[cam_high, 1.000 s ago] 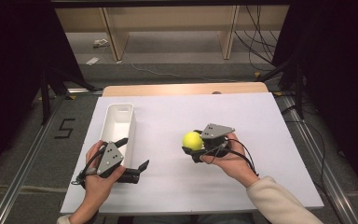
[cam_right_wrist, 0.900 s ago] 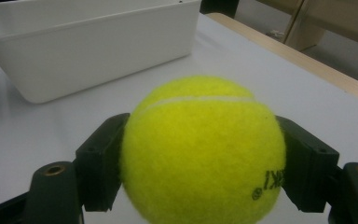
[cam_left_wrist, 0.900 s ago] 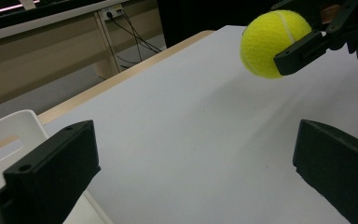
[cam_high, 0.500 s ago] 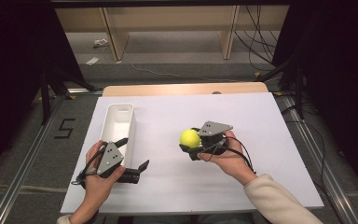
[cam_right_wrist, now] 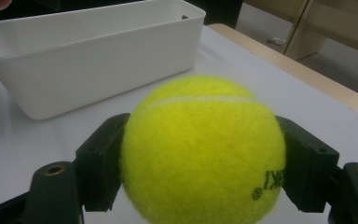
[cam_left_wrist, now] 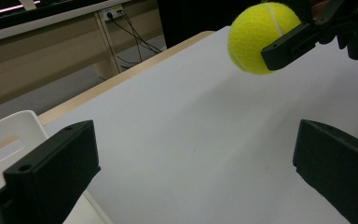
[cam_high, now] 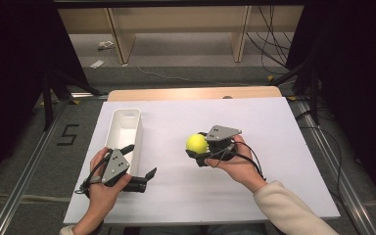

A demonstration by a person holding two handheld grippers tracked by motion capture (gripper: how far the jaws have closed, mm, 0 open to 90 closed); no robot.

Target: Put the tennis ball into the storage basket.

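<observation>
A yellow tennis ball [cam_high: 196, 143] is held a little above the white table [cam_high: 274, 127], with my right gripper [cam_high: 197, 145] shut on it; in the right gripper view the ball [cam_right_wrist: 203, 151] sits squeezed between both black jaws. My left gripper [cam_high: 142, 161] rests low at the table's front left, open with nothing between its jaws. In the left gripper view the ball [cam_left_wrist: 256, 37] hangs at the upper right, clamped by the other gripper. A long white bin [cam_high: 124, 132] stands just left of centre, beside my left hand.
The bin [cam_right_wrist: 88, 60] looks hollow with nothing seen inside it. Beyond the table's wooden far edge [cam_high: 191, 93] lie a grey floor, cables and wooden shelf legs. Metal rails run along both sides of the table.
My right gripper has carried the ball a short way to the left, toward the bin. The left gripper has stayed where it was.
</observation>
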